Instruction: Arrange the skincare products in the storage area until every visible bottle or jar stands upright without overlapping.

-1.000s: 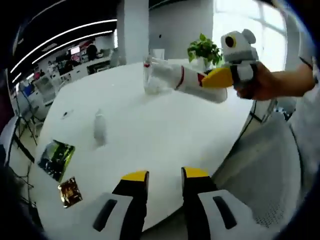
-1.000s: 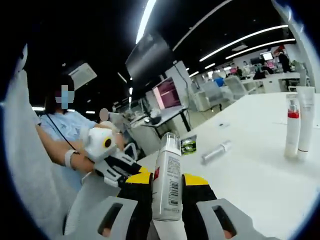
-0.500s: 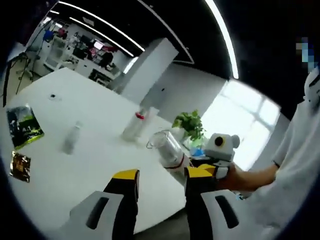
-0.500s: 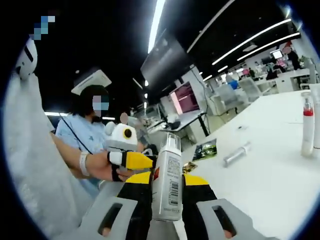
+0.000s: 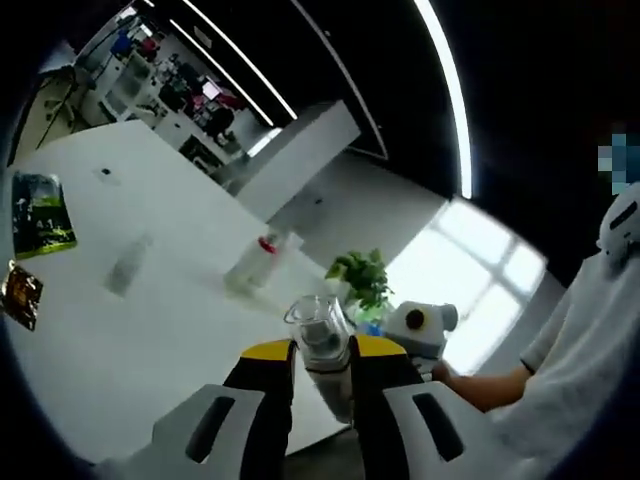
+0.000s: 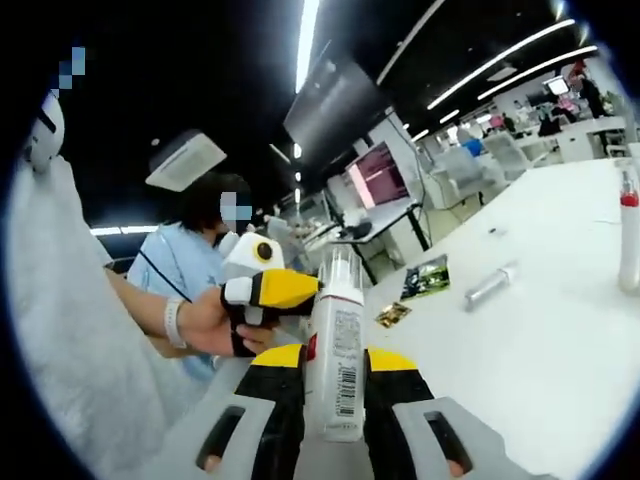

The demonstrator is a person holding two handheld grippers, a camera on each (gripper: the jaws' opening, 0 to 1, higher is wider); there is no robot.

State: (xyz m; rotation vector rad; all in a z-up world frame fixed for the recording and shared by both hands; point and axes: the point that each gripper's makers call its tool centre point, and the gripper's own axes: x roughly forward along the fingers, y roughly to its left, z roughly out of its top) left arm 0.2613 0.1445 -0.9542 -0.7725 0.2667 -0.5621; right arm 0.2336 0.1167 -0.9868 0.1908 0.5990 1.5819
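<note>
The white spray bottle [image 6: 335, 345] is clamped upright between the jaws of the right gripper [image 6: 334, 362]. Its clear-capped top is flanked closely by the jaws of the left gripper [image 5: 321, 352]; whether they grip it cannot be told. On the white table [image 6: 560, 330], a small tube [image 6: 490, 285] is seen lying flat, with two sachets [image 6: 424, 278] to its left. Far to the right, a red-collared bottle [image 6: 629, 240] stands upright. A potted plant [image 5: 361, 281] sits at the far edge.
</note>
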